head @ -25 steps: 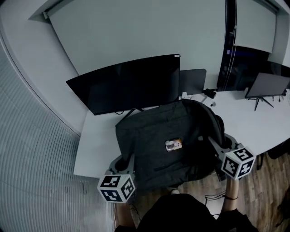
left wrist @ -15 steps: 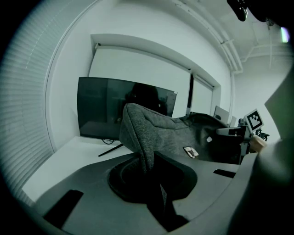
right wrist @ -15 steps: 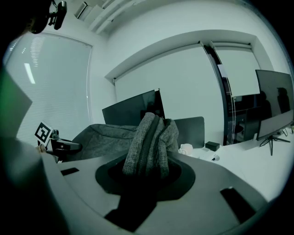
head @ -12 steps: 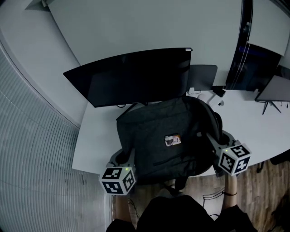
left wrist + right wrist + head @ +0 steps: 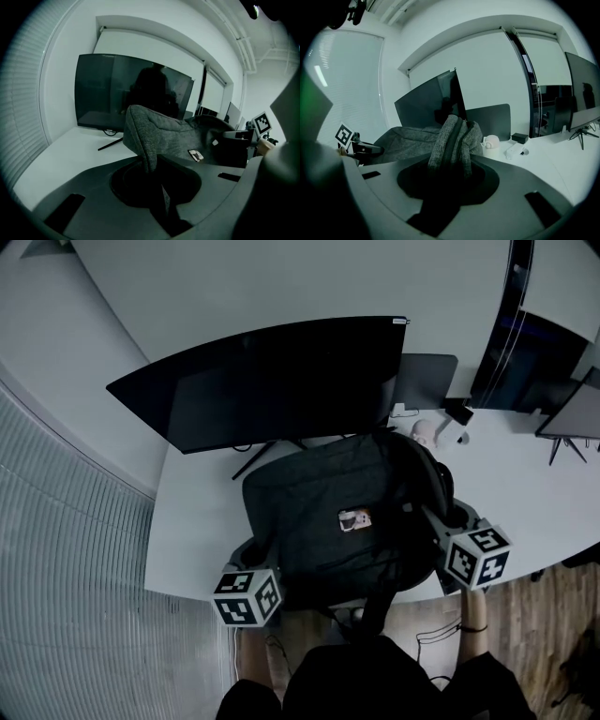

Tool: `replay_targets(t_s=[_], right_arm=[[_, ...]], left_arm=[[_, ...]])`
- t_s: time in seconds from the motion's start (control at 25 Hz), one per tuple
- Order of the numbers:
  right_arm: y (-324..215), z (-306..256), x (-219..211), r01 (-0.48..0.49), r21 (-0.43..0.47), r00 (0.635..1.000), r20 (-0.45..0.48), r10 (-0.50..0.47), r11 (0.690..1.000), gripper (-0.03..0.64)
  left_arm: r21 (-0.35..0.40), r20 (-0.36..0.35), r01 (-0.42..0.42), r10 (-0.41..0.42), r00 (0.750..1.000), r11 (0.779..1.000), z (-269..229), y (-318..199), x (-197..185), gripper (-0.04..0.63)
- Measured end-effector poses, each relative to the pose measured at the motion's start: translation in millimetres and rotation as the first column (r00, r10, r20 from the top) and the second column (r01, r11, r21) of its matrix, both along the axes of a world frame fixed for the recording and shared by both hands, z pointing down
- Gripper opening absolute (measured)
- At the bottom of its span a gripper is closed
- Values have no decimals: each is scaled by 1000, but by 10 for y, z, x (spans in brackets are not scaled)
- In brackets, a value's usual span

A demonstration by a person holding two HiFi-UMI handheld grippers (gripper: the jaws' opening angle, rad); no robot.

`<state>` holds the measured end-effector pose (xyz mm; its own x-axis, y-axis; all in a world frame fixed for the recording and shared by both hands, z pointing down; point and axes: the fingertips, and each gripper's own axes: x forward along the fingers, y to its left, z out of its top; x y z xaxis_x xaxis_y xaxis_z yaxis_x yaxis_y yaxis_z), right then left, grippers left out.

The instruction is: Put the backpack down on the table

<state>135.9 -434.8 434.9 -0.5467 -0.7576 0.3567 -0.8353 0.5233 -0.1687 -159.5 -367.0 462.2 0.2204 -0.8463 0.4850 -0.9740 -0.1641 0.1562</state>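
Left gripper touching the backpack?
Touching. The left gripper view shows the left gripper clamped on a fold of the backpack fabric.

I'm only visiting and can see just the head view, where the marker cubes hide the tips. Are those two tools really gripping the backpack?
Observer: Yes. The left gripper view shows the left tool shut on a thin fold at the edge of the grey backpack.
Visitor: And the other one?
Observer: In the right gripper view, the right tool is clamped on a thicker bunch of fabric with a dark band running through it.
Visitor: Is the bag lying flat?
Observer: Not at the left grip. That edge rises upright out of the tool, with the white table beside it.
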Motion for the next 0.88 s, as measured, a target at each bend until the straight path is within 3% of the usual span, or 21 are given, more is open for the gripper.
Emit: replay_targets(t_s=[0.88], right_arm=[[-257,700,-103,-34,-151,997,-67,24,988,110]], left_arm=[[-166,-23,-7,4,1000,986,748,-289,-137,44]])
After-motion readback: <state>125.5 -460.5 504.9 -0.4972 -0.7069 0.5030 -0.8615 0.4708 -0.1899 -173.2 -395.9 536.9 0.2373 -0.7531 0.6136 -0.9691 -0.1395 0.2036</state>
